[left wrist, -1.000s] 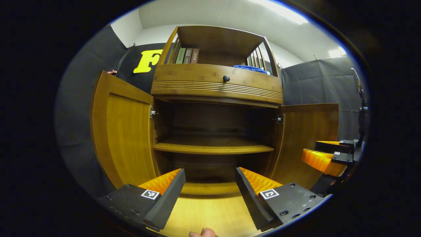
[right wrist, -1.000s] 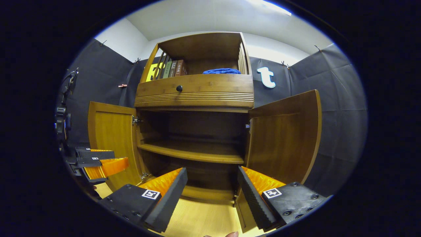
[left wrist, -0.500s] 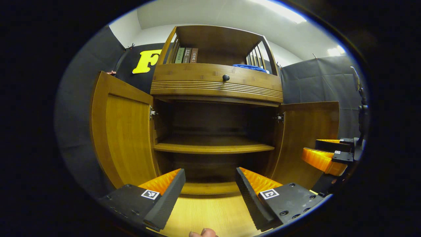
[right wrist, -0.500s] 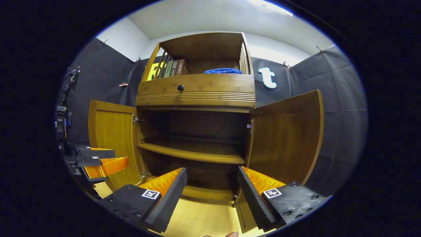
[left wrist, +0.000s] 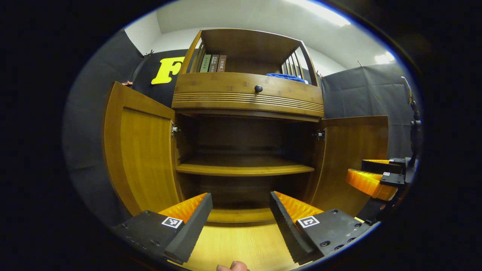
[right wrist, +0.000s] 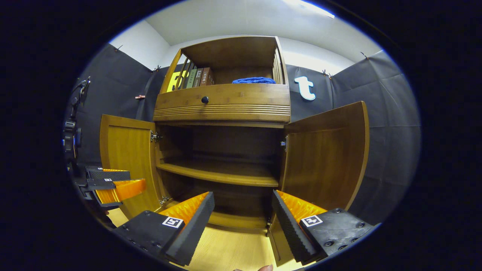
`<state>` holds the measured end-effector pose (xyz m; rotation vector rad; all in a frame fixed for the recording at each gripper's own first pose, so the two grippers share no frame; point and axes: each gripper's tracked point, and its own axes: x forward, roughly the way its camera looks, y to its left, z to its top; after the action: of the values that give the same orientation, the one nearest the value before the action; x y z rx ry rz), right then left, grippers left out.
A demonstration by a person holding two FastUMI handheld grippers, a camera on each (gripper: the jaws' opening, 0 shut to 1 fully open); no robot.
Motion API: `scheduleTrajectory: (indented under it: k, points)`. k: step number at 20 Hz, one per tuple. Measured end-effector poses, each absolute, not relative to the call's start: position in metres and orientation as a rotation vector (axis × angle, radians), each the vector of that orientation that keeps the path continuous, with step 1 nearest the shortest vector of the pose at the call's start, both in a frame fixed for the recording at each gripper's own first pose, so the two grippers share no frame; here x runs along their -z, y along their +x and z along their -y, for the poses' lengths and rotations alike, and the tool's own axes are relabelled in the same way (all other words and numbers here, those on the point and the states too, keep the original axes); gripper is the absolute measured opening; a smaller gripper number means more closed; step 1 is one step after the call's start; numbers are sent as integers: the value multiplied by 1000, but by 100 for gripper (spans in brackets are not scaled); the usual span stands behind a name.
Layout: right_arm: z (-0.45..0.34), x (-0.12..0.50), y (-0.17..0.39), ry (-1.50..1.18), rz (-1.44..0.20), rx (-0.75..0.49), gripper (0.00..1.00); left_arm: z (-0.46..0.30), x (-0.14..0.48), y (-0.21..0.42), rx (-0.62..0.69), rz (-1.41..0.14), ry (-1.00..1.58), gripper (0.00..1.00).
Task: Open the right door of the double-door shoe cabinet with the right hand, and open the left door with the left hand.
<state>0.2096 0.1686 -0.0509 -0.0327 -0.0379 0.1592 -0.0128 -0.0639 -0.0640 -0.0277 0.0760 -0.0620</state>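
Both doors swung outward; left tongs, right tongs apart, empty

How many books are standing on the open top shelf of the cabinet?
3. The books stand upright side by side at the left end of the top shelf, next to the slats. The blue cloth lies to their right; more could be hidden behind the slats.
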Motion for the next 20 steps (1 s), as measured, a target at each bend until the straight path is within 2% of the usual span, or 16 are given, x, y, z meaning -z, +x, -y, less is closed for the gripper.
scheduleTrajectory:
  k: [4,17,19,20]
  points:
    - [-169,51,209,-34,38,-160,98,63,65,-13,60,-78,-30,93]
    - [-169,50,208,-34,42,-156,98,61,63,-14,56,-71,-27,95]
    - [-169,50,207,-34,42,-156,95,61,63,-16,55,-71,-26,95]
    - [-169,50,207,-34,42,-156,98,61,64,-16,55,-72,-26,95]
